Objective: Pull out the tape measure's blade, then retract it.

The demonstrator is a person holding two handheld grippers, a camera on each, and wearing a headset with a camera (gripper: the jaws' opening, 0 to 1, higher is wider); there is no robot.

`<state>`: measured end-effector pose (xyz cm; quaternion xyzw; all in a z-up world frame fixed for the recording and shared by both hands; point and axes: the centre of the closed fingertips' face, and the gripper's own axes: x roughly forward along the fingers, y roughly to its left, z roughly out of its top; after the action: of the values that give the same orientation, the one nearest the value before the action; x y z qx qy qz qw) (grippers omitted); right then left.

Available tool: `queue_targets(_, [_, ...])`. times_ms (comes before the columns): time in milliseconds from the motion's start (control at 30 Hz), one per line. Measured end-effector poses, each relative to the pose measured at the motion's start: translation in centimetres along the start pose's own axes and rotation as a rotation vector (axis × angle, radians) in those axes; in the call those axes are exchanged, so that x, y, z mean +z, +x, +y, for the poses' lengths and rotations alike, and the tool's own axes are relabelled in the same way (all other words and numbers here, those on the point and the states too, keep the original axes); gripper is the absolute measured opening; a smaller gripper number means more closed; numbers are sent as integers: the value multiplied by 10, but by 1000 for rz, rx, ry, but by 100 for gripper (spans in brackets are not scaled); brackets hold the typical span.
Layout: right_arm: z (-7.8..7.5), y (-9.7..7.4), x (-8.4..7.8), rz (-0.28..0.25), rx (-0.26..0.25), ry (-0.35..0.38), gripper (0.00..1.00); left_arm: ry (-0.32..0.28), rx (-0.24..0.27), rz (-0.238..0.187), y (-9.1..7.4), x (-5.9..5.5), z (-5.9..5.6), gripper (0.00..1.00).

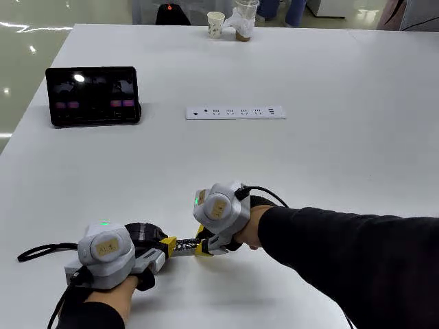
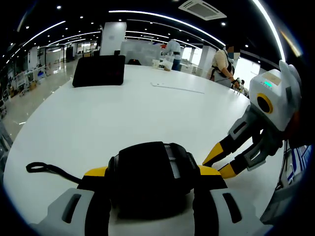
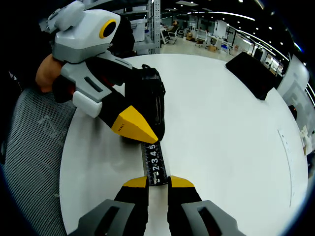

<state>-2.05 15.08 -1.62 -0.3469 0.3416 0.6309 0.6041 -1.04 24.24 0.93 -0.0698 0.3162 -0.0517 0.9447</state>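
Gripping what, at that instant? (Desk)

The left gripper [image 1: 164,247] was clamped around the black tape measure case [image 2: 150,182], which sat low on the white table [image 1: 309,157], near the front edge and left of centre. Just to its right, the right gripper [image 3: 157,183] pinched the end of the blade [image 3: 153,158], its jaws narrow on the strip. A short stretch of blade was out between the two, with numerals up to five showing. (Photographer)

And how would the thing handle? (Desk)

The case looked hard, compact and light enough for one gripper, and was best held across its flat sides, as it was. The blade appeared to be a thin, springy strip. It would be stiff over a short span, likely to buckle if drawn far unsupported, and slick under the pads, so the very tip was the place to take it. A spring probably pulled it home, and released carelessly, it could whip. The wrist strap [image 2: 49,169] trailed loose to the left. (Photographer)
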Motion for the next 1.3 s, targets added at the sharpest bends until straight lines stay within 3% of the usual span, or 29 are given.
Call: queue_targets(1300, [2, 12, 19, -53, 39, 49, 11, -13, -20, 6, -1, 0, 0, 63])
